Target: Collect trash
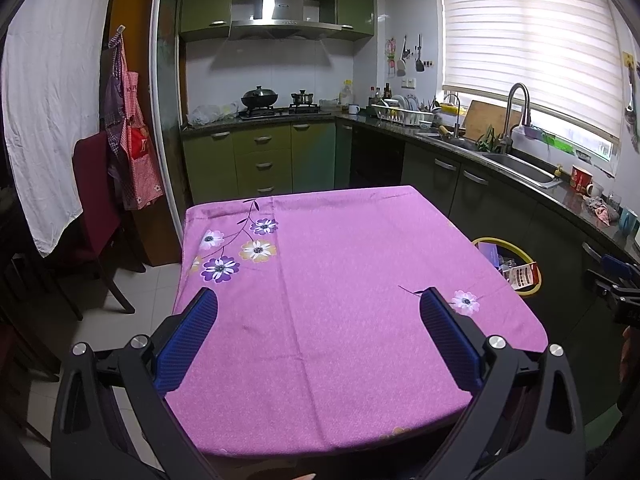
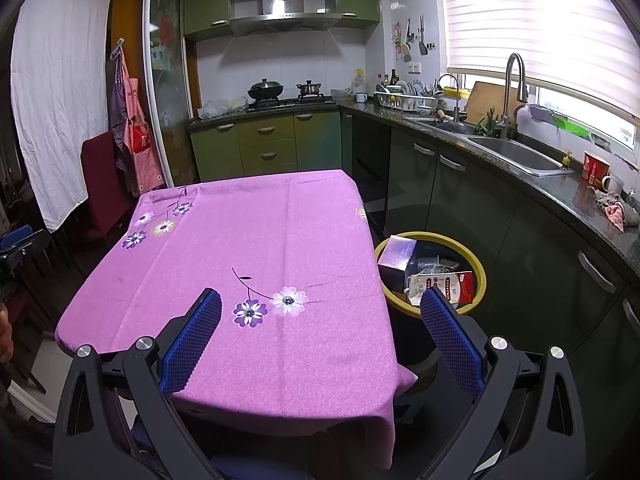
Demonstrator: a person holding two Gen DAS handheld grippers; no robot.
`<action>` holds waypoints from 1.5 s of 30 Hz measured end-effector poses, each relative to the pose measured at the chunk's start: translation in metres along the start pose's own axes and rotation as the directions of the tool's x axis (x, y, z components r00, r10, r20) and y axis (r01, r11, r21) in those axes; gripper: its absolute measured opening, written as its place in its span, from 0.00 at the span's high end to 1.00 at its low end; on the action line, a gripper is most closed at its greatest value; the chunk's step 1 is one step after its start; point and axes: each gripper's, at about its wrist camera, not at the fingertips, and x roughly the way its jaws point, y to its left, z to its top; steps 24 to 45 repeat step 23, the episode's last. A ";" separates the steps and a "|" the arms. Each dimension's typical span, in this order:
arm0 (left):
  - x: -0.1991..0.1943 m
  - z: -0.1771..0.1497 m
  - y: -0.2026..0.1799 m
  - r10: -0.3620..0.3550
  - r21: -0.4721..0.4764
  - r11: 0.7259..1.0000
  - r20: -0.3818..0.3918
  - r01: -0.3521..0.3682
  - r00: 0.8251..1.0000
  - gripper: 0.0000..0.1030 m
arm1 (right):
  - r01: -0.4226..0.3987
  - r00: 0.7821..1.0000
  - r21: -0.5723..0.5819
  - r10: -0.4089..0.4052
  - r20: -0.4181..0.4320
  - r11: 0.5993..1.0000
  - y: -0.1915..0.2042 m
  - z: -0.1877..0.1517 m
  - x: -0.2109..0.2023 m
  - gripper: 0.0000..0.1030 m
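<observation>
A green-cupboard kitchen; the pink-clothed desk lies bare. At its three o'clock, the yellow-rimmed bin holds a purple box. Left tool and right tool both released.

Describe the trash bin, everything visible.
The trash bin is round with a yellow rim and a dark inside, possibly a liner. It stands upright on the floor beside the right edge of the table, in front of the dark lower cabinets. It is open, with no lid in view, and fairly full: a purple box leans at the left, a red and white package lies in front, and dark or clear scraps sit behind. Nothing grips it.
</observation>
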 end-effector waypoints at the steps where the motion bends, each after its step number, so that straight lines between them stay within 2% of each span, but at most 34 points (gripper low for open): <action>1: 0.000 0.000 0.000 0.000 0.001 1.000 0.000 0.000 1.000 0.06 | 0.000 1.000 0.000 0.000 0.000 1.000 0.000 0.000 0.000 0.05; 12: -0.001 -0.001 0.005 -0.011 -0.019 1.000 0.032 0.012 0.999 0.06 | 0.002 1.000 0.000 -0.002 -0.006 1.000 0.001 -0.002 0.003 0.05; 16: 0.006 0.001 0.005 -0.004 -0.003 1.000 0.011 0.004 1.000 0.06 | -0.007 1.000 -0.001 0.007 -0.007 1.000 0.001 0.000 0.007 0.05; 19: 0.019 0.004 0.008 0.028 0.004 1.000 0.000 -0.028 1.000 0.06 | -0.044 0.999 -0.003 0.044 -0.009 0.999 -0.003 0.008 0.022 0.05; 23: 0.048 0.010 0.014 0.100 0.034 0.994 -0.002 -0.100 0.995 0.06 | -0.081 0.995 -0.030 0.079 -0.053 0.996 0.000 0.028 0.065 0.05; 45: 0.048 0.010 0.014 0.100 0.034 0.994 -0.002 -0.100 0.995 0.06 | -0.081 0.995 -0.030 0.079 -0.053 0.996 0.000 0.028 0.065 0.05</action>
